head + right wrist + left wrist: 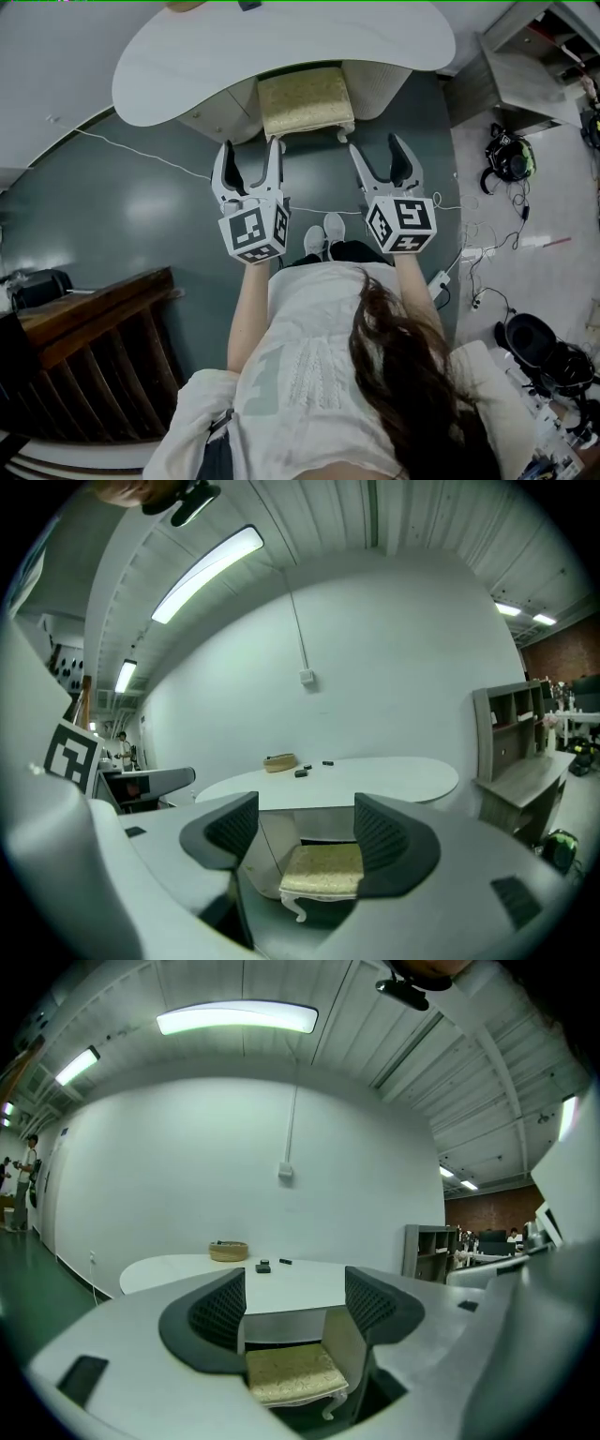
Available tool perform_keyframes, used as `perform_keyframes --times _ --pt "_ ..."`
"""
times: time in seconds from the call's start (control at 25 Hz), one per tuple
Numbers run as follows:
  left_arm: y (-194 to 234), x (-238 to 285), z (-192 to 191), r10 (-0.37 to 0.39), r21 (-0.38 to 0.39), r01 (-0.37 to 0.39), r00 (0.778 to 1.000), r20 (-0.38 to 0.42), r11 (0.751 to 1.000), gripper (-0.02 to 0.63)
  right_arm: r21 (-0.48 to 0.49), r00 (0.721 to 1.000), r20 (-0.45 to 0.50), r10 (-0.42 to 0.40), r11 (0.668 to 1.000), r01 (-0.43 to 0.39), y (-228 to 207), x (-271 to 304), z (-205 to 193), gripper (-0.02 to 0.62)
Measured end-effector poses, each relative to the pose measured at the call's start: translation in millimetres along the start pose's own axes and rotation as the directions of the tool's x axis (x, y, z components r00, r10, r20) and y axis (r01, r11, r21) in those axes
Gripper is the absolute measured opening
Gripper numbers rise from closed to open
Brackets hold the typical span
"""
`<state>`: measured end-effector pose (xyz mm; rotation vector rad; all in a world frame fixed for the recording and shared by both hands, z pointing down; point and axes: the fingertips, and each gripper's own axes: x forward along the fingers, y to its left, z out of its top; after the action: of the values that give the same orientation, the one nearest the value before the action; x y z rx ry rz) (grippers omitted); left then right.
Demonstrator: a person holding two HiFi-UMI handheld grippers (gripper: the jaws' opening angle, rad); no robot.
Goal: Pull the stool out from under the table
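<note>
Left tool (250, 152) and right tool (378, 150), frame centre: jaws wide apart, gripping nothing. Stool (305, 101) at upper centre, partly under desk (187, 61), just beyond both tools.

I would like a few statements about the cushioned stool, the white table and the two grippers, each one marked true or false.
1. The beige-cushioned stool stands partly under the white oval table. True.
2. The left gripper is shut on the stool. False: its jaws stand apart and hold nothing.
3. The right gripper is open. True.
4. The tabletop carries nothing. False: a round woven basket rests on it.
</note>
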<state>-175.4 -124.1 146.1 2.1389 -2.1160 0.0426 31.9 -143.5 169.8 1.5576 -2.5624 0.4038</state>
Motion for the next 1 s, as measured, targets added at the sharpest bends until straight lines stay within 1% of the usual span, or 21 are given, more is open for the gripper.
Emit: perform_keyframes --times 0.08,0.32,0.4,0.48,0.6,0.72,0.84,0.92,1.0 --pt "-2 13 -7 -0.007 0.009 0.007 1.000 -0.011 1.000 0.310 0.013 1.000 -0.009 0.015 1.000 -0.014 -10 12 -1 0.314" --pt "0 69 -39 -0.043 0.053 0.046 0.997 -0.058 0.998 0.310 -0.034 0.997 -0.065 0.043 0.998 -0.046 -38 65 -11 0.314" --pt "6 89 -54 -0.054 0.070 0.059 0.996 -0.069 0.996 0.310 -0.047 0.994 -0.090 0.054 0.997 -0.059 -45 88 -23 0.314" --pt "13 109 -77 -0.064 0.089 0.072 0.994 -0.086 0.993 0.310 -0.057 0.990 -0.123 0.065 0.996 -0.072 -51 113 -42 0.314" --pt "30 145 -128 -0.059 0.081 0.069 0.990 -0.126 0.994 0.310 -0.078 0.981 -0.178 0.070 0.993 -0.085 -66 156 -83 0.314" --pt "44 172 -188 -0.056 0.075 0.070 0.983 -0.175 0.995 0.310 -0.092 0.973 -0.225 0.058 0.992 -0.081 -85 196 -132 0.314" --pt "60 194 -252 -0.067 0.061 0.081 0.975 -0.214 0.995 0.310 -0.105 0.963 -0.268 0.039 0.992 -0.069 -104 234 -190 0.314" --pt "73 211 -299 -0.061 0.036 0.072 0.968 -0.242 0.997 0.310 -0.115 0.953 -0.304 0.022 0.992 -0.060 -118 263 -233 0.314" --pt "85 222 -347 -0.049 0.030 0.060 0.957 -0.287 0.998 0.310 -0.137 0.938 -0.346 0.008 0.989 -0.059 -130 285 -276 0.314"
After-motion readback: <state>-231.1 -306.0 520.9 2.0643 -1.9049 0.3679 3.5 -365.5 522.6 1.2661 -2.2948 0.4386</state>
